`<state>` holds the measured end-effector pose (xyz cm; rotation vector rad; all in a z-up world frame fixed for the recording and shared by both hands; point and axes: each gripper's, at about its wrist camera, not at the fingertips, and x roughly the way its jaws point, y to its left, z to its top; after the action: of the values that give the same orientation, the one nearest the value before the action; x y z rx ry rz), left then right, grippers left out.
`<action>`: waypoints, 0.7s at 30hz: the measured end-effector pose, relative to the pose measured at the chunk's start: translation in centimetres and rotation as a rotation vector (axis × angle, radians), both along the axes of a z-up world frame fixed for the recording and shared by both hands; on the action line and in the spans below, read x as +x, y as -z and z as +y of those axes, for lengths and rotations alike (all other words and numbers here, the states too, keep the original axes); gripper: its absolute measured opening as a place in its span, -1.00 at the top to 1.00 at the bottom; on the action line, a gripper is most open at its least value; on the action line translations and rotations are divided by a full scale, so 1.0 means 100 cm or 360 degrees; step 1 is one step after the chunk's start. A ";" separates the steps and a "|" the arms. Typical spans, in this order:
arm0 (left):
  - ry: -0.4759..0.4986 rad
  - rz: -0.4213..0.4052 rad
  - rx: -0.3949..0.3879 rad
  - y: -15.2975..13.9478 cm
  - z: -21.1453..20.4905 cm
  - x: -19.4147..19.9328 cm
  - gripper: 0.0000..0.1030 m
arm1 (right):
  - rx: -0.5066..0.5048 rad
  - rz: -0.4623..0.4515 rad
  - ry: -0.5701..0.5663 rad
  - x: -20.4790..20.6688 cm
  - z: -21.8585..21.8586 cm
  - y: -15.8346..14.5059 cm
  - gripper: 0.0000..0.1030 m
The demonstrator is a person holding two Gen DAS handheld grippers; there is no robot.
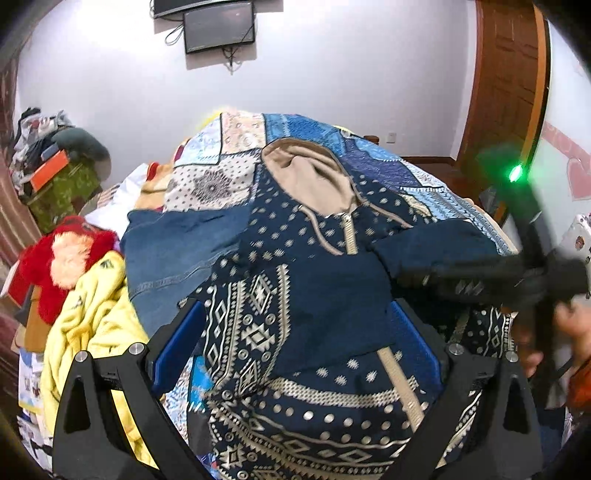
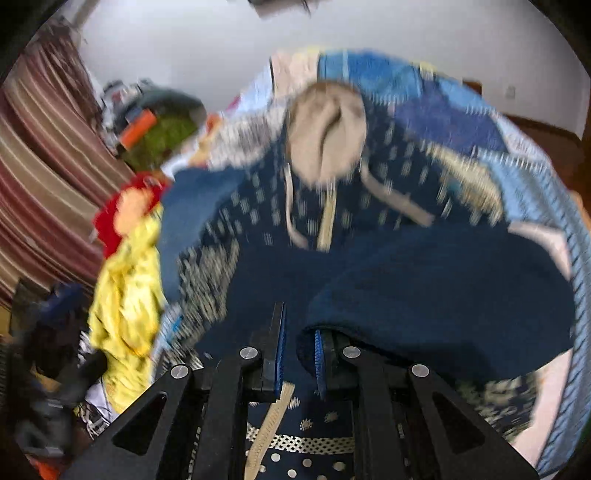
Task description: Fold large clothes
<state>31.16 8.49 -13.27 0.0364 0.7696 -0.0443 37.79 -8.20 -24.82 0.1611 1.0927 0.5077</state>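
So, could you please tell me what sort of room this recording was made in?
Most likely a bedroom at home: a bed under a patchwork quilt, a wall-mounted television, and a wooden door.

hoodie (image 1: 295,295) spread on the quilt (image 1: 236,155), running under and ahead of the fingers (image 1: 181,343), clothes pile (image 1: 88,295) off their left

Right wrist view smeared by motion throughout: hoodie (image 2: 369,206) pattern reads as streaks, quilt (image 2: 461,110) patches undefined, pile at lower left unidentifiable. Left wrist view: right gripper (image 1: 517,273) at right edge blurred, its jaws not legible; hand (image 1: 569,321) beside it cut off by frame. Hoodie hem runs off bottom edge. Monitor (image 1: 219,26) at top partly cropped.
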 end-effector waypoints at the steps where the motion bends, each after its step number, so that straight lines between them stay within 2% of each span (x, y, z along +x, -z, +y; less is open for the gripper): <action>1: -0.0007 0.0005 0.0001 0.001 0.002 -0.001 -0.93 | -0.0020 0.0055 0.0026 0.000 0.000 0.011 0.79; 4: -0.0031 0.0025 0.0003 0.007 0.010 -0.005 -0.93 | -0.0069 0.0302 0.0131 0.002 0.000 0.040 0.78; 6: -0.0043 0.0038 -0.0004 0.009 0.013 -0.007 -0.93 | -0.0031 0.0430 0.0172 0.000 -0.003 0.053 0.78; 13: -0.0031 0.0074 0.0006 0.014 0.011 -0.015 -0.93 | 0.0143 0.0601 0.0107 -0.014 -0.024 0.049 0.76; 17: -0.0007 0.0075 0.0027 0.012 0.002 -0.016 -0.93 | 0.0139 0.0521 0.0032 -0.020 -0.033 0.028 0.76; 21: 0.0011 0.0085 0.0037 0.010 -0.009 -0.012 -0.93 | -0.0070 0.0232 -0.0019 -0.030 -0.042 -0.003 0.76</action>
<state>29.91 7.62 -14.25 0.0599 0.8234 -0.0432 34.78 -12.43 -24.55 0.1550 1.2465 0.4881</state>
